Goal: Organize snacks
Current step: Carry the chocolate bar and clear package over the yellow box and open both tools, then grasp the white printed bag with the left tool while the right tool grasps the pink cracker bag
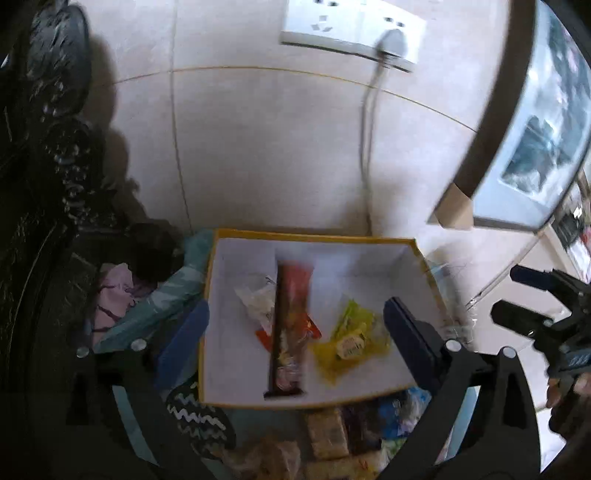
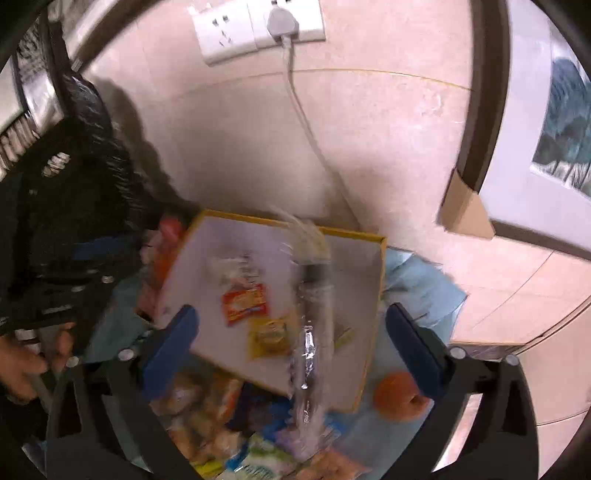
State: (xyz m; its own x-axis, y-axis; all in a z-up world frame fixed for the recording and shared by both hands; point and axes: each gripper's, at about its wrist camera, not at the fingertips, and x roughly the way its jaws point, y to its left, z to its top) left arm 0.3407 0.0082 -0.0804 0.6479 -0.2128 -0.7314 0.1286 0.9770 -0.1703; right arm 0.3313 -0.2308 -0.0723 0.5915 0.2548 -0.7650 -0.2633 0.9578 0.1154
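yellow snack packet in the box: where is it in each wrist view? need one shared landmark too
Left wrist: yellow snack packet lies right of centre in the box, right of the long red bar.
Right wrist: yellow snack packet, centre, blurred.
Shared landmark: wall socket with its plug.

We see the left tool (image 1: 295,325) spread wide and empty above the yellow-rimmed box (image 1: 314,236), which contains a long brown-red packet (image 1: 291,325) and a yellow packet (image 1: 351,341).
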